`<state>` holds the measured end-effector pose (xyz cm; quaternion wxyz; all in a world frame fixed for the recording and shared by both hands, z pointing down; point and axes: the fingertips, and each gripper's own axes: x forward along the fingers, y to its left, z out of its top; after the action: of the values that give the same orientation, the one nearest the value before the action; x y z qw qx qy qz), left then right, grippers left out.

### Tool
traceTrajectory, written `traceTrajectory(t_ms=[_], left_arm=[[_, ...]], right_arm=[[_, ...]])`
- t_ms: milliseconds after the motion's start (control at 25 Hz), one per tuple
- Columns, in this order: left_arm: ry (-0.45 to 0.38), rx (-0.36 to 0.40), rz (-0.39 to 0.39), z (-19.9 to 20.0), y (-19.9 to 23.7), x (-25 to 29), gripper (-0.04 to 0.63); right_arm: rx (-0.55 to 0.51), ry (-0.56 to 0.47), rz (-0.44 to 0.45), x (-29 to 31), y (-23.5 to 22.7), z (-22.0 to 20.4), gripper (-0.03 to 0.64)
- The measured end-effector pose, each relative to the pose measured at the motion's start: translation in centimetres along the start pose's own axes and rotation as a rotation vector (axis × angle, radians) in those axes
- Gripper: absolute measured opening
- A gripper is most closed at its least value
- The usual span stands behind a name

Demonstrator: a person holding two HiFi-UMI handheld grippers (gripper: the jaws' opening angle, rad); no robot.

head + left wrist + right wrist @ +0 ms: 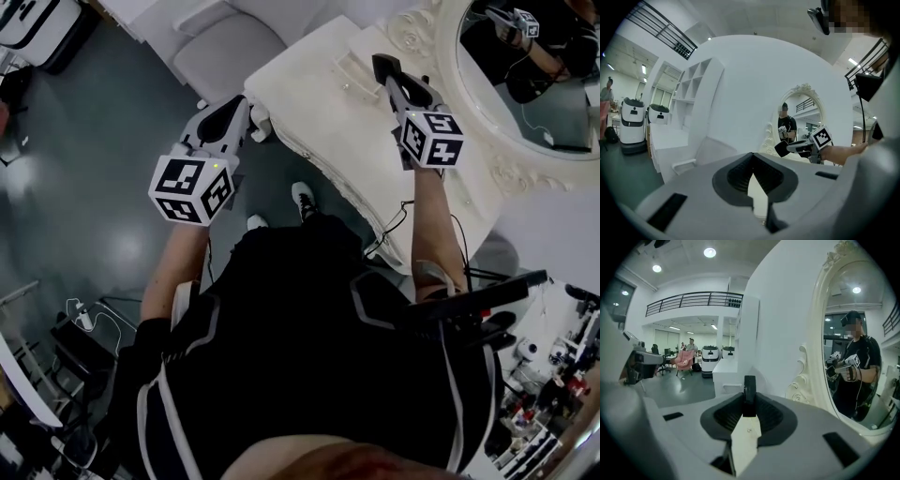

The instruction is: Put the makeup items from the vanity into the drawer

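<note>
My right gripper (394, 84) hovers over the white vanity top (319, 112), shut on a thin black makeup item (383, 67). In the right gripper view the item (749, 393) stands upright, edge-on, between the pads. In the left gripper view the same black item (781, 149) sticks out ahead of the right gripper (792, 148). My left gripper (249, 116) is off the vanity's left front corner, above the floor; its jaws (752, 165) meet with nothing between them. I see no open drawer in any view.
An oval mirror (525, 84) in an ornate cream frame stands at the back of the vanity and reflects the person. A small clear tray (352, 75) sits on the top. A white chair (225, 47) stands to the left. The floor (103, 187) is grey.
</note>
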<state>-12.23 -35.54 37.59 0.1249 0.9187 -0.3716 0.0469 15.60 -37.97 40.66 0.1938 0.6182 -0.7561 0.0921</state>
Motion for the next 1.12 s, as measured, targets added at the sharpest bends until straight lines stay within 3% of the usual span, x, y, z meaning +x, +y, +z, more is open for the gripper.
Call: traceTrajectory(t_ms=[320, 680, 1120], left_arm=[[-0.003, 0.01, 0.045, 1.2, -0.3, 4.1, 0.003], [0.071, 0.024, 0.089, -0.7, -1.2, 6.6, 0.005], [0.098, 0.012, 0.157, -2.4, -0.4, 8.1, 0.004]], right_arm=[[-0.056, 0.117, 0.082, 6.3, -2.6, -3.0, 0.089], [-0.111, 0.29, 0.139, 12.6, -4.1, -9.4, 0.089], [-0.18, 0.434, 0.188, 16.5, -3.9, -14.2, 0.091]])
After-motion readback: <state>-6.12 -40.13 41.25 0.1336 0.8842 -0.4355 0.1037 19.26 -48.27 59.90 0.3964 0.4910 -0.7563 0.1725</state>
